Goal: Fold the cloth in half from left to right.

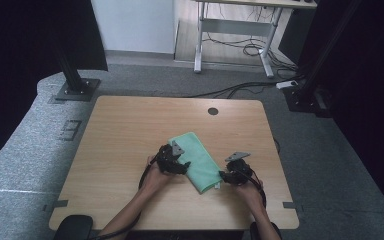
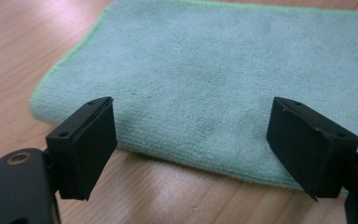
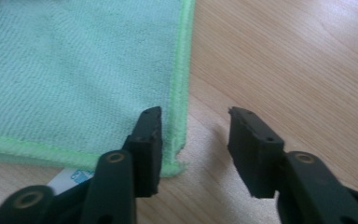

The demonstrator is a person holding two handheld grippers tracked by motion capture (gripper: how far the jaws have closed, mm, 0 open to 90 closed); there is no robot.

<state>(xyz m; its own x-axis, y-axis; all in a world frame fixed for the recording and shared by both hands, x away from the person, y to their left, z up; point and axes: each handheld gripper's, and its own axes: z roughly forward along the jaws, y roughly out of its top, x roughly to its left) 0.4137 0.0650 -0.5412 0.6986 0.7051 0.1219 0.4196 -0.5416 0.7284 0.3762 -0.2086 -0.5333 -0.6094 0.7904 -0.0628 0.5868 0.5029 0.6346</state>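
A folded light-green cloth (image 1: 197, 157) lies slanted on the wooden table (image 1: 125, 125). At the cloth's left long edge my left gripper (image 1: 184, 167) is open. In the left gripper view its jaws (image 2: 191, 144) stand wide apart just above the cloth's (image 2: 223, 79) near edge, with nothing between the pads. My right gripper (image 1: 222, 176) sits at the cloth's near right corner. In the right gripper view it (image 3: 196, 144) is open: one jaw hovers over the cloth's (image 3: 74, 70) hemmed corner, the other over bare wood. A white label (image 3: 72, 176) pokes out under that corner.
A round dark grommet (image 1: 213, 111) sits in the tabletop near the far edge. Two black stand bases (image 1: 77, 90) (image 1: 305, 97) rest on the grey floor beyond the table. Cables (image 1: 240, 90) run across the floor toward a white desk frame (image 1: 235, 30).
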